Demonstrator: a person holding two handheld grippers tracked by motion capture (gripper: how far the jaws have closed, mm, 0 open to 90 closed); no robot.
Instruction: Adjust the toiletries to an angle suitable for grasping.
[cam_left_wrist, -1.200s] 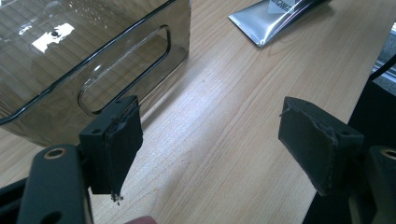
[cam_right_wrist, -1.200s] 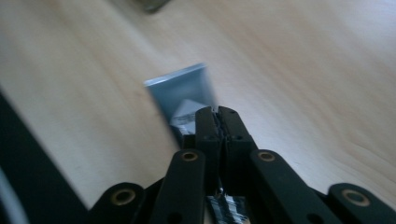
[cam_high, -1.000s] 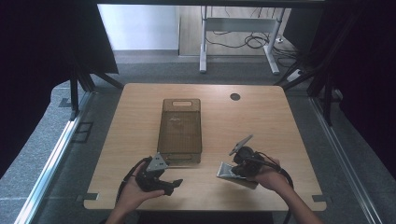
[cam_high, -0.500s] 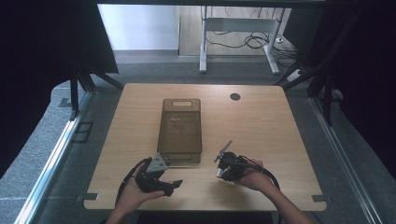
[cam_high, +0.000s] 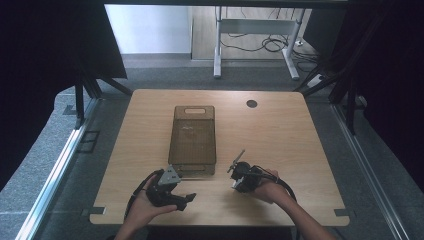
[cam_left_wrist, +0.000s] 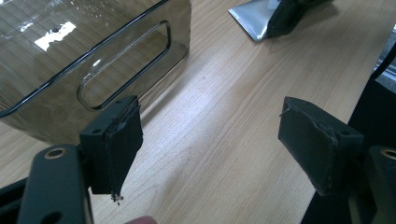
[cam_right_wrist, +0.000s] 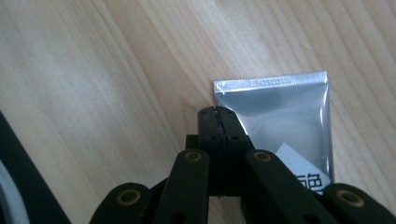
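The right gripper pinches the silver pouch by its edge, so it could slip out; the left gripper gapes wide.

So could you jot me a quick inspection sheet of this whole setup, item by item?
Surface: pale wooden table, dark round hole near the far edge.
Job's things: silver foil pouch flat on the wood; smoky clear bin with cut-out handles, nothing seen inside.
Clutter: nothing seen.
Grippers: left gripper open, beside the bin's near end; right gripper shut at the pouch's edge, grip on it unclear.
Cables: black lead loops from each gripper; loose cables on the floor beyond.
Surroundings: metal desk frame, dark curtains at both sides.
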